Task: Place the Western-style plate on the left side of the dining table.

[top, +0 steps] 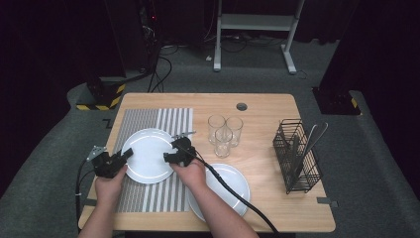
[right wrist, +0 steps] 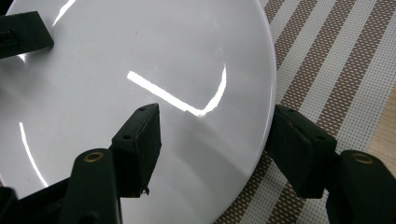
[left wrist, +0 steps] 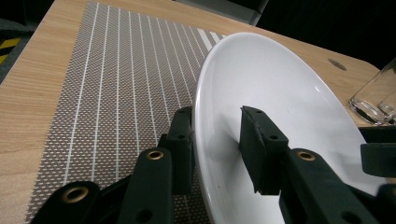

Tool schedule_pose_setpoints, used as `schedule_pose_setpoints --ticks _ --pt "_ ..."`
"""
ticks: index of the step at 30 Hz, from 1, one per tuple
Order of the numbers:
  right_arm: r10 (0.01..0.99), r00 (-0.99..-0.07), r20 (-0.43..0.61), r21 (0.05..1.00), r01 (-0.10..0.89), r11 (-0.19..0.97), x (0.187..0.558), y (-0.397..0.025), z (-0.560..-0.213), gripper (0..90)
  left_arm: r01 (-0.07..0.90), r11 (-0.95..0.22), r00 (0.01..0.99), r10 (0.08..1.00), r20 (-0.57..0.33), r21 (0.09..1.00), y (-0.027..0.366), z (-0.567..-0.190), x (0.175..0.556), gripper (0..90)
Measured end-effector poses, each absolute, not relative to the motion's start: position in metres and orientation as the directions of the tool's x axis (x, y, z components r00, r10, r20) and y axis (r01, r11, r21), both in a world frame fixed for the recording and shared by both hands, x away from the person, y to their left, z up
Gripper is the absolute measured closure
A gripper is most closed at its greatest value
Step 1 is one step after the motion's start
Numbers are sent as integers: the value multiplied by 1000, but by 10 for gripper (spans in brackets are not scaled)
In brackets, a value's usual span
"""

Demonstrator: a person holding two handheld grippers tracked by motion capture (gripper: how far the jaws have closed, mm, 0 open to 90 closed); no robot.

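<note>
White plate (top: 147,155) rim between both tools' jaws (over placemat (top: 148,121)).

left gripper (top: 128,153): at the plate's (top: 146,168) left rim, jaws parted and straddling the edge, one above, one below. right gripper (top: 169,157): at the plate's right rim, jaws likewise parted astride the edge. left hand (top: 110,179): wrapped around its gripper, forearm rising from below. right hand (top: 190,173): gripped its tool, forearm angled in from lower right.
</note>
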State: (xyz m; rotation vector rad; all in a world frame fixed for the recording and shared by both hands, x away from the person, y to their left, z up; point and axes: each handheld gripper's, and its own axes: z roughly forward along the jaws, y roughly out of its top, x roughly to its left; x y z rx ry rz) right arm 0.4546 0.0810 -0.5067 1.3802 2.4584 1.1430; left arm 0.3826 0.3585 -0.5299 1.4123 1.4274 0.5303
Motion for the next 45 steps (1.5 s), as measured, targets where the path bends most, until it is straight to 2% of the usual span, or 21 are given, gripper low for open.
schedule_pose_setpoints --ticks 29,35,45 --pt "730 -630 264 705 643 299 441 74 -501 364 494 245 157 919 -363 834 362 -531 386 668" --pt "709 -659 251 743 601 295 424 56 -488 364 500 257 141 918 -371 827 362 -531 386 668" --pt "699 -699 154 804 500 323 379 2 -475 365 519 255 123 922 -366 816 362 -531 389 669"
